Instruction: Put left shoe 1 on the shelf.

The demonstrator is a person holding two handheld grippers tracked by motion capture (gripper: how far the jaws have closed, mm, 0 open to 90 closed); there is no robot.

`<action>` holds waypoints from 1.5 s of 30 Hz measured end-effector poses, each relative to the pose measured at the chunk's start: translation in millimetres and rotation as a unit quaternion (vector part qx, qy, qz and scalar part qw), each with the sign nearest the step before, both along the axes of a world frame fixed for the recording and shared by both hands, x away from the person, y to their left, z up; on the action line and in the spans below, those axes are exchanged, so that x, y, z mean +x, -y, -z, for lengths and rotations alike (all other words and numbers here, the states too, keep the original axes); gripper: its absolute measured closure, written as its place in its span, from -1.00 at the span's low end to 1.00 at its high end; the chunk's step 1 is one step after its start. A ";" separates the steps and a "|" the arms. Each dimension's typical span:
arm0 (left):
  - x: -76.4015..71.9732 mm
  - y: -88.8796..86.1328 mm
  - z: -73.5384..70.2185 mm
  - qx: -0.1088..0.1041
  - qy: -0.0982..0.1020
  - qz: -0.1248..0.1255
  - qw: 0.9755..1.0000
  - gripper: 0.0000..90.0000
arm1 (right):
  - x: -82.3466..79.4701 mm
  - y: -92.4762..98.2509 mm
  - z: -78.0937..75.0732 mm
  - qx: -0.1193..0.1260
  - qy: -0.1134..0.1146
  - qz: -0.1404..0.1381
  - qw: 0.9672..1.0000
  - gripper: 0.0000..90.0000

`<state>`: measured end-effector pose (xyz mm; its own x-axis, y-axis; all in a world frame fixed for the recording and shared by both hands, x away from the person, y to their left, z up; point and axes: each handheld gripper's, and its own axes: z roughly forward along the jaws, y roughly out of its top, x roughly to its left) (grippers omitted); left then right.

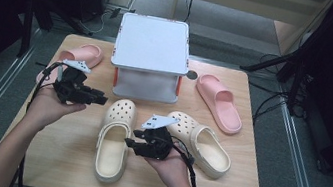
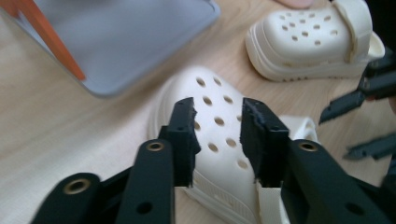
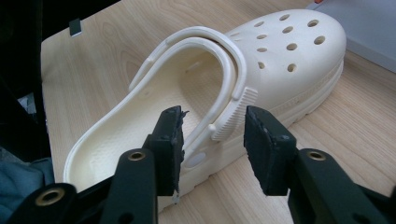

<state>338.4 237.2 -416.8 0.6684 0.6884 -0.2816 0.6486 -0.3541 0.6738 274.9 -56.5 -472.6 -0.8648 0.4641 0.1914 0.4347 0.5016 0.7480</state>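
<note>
Grey two-tier rack (image 1: 152, 45) at table (image 1: 63, 158) back — pink slides (image 1: 219, 102), (image 1: 79, 55) flanking it

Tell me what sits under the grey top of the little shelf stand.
Under the grey stand there is a lower grey shelf between orange posts; its visible front looks bare. The back part is covered by the top, so unknown.

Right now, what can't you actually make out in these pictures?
- Left pink slipper: high view, the left gripper covers part of it.
- Shelf stand's lower tier: high view, hidden under its top.
- Right clog: left gripper view, heel cut off by the edge.
</note>
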 end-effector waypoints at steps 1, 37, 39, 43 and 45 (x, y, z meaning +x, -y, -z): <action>2.9 -0.6 -3.6 0.001 0.002 -0.001 1.000 0.53 | -0.5 -1.0 0.1 0.001 0.003 -0.002 1.000 0.23; 103.6 17.9 -41.8 0.021 0.048 0.002 0.999 0.84 | 13.5 -42.8 14.4 -0.053 -0.010 0.096 0.994 -0.04; 103.0 17.3 -42.1 0.027 0.053 -0.004 0.998 0.84 | 16.7 -44.9 12.7 -0.051 0.004 0.099 0.994 -0.03; 103.9 16.4 -41.0 0.028 0.053 -0.009 0.998 0.84 | 20.7 -54.7 9.8 -0.075 0.026 0.097 0.992 0.03; 103.9 16.0 -40.6 0.027 0.054 -0.010 0.998 0.87 | 23.1 -56.9 9.3 -0.083 0.035 0.103 0.991 0.11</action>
<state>442.2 221.2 -376.2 0.6789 0.7141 -0.1706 0.5803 -0.3796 0.7205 298.0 0.5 -481.9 -0.7567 0.6526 0.0395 0.4904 0.5266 0.6944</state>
